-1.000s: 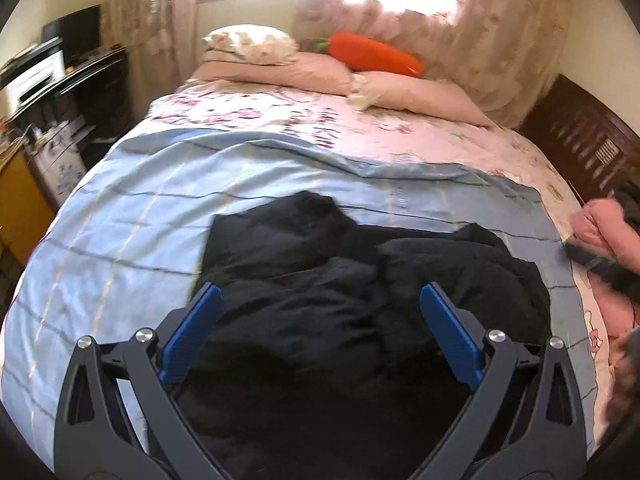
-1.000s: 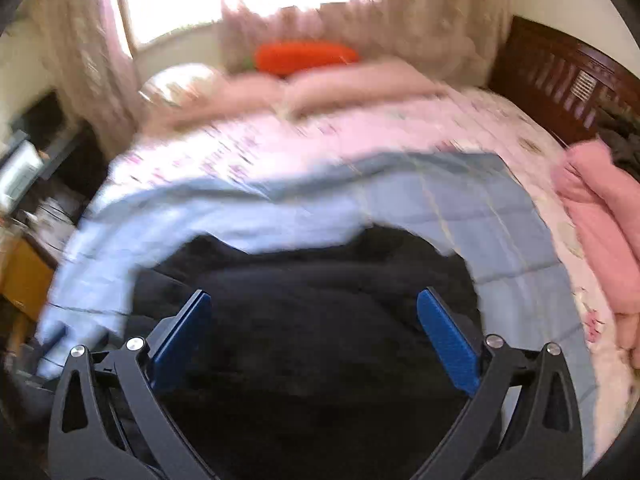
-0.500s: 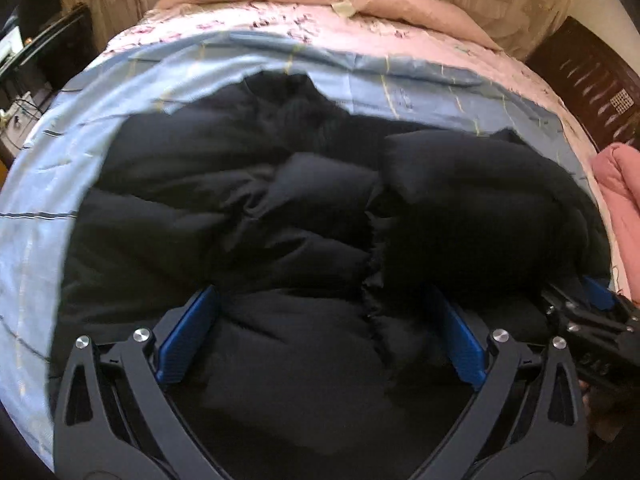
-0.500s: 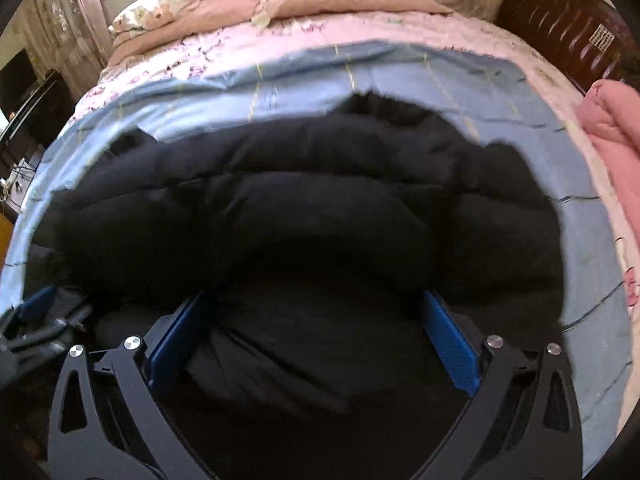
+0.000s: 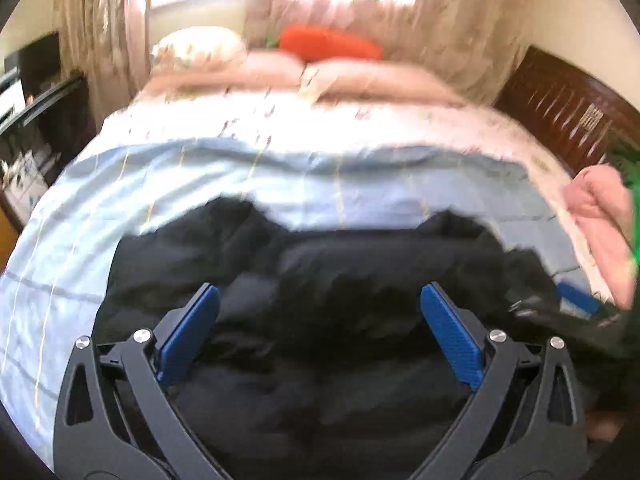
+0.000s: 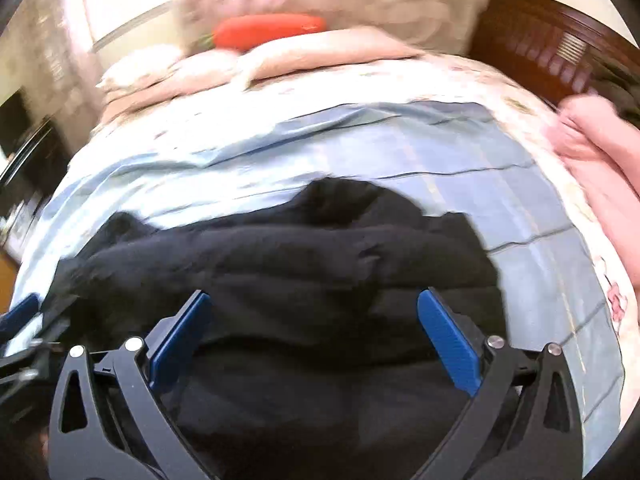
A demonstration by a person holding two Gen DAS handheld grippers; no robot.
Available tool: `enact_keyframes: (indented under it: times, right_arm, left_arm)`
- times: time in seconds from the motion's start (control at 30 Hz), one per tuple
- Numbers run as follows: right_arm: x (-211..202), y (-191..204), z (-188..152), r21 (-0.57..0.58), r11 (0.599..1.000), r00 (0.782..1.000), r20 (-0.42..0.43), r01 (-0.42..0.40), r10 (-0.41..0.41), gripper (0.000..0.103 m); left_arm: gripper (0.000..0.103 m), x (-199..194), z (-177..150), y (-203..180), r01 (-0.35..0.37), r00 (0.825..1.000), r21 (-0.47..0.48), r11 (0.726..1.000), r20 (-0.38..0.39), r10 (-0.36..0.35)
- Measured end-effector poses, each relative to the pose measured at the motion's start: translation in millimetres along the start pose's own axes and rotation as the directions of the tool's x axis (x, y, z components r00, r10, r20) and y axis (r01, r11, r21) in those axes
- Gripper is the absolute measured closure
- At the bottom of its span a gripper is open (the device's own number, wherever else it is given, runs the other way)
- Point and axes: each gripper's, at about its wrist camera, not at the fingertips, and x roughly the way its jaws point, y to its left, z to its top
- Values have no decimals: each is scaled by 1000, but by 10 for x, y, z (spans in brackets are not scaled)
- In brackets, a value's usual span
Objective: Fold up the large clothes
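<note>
A bulky black padded jacket [image 5: 320, 300] lies crumpled on the light blue blanket [image 5: 160, 192] at the near end of the bed. My left gripper [image 5: 318, 332] hovers above its near part, wide open, nothing between the blue pads [image 5: 188, 334]. In the right wrist view the same jacket [image 6: 288, 280] fills the lower middle, and my right gripper [image 6: 314, 340] is also wide open over it. The right gripper's blue tip [image 5: 576, 304] shows at the jacket's right edge in the left wrist view; the left gripper's tip [image 6: 20, 316] shows at the far left in the right wrist view. Both views are motion-blurred.
Pink pillows [image 5: 360, 76] and an orange carrot-shaped cushion [image 5: 328, 46] lie at the head of the bed. Folded pink clothing [image 6: 600, 168] sits at the bed's right side by a dark wooden frame [image 5: 572, 120]. A dark desk [image 5: 44, 108] stands to the left.
Both grippers have pulled back and tilted up from close over the jacket, so the pillows and window are in view again. Both stay open and the jacket lies where it was.
</note>
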Motion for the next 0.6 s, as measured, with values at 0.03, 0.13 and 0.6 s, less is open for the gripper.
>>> enact_keyframes:
  times: [0.03, 0.13, 0.6]
  right_arm:
    - [144, -62, -19, 17, 1000, 999, -42, 5, -4, 1]
    - [478, -112, -223, 15, 1000, 995, -103, 1, 1, 1]
    - [62, -1154, -300, 233, 961, 988, -23, 151, -150, 1]
  left_arm:
    - [2, 87, 2, -78, 7, 1000, 20, 1000, -14, -7]
    - [2, 647, -154, -167, -39, 980, 54, 998, -191, 49]
    - [2, 200, 132, -772, 94, 995, -16, 995, -27, -94]
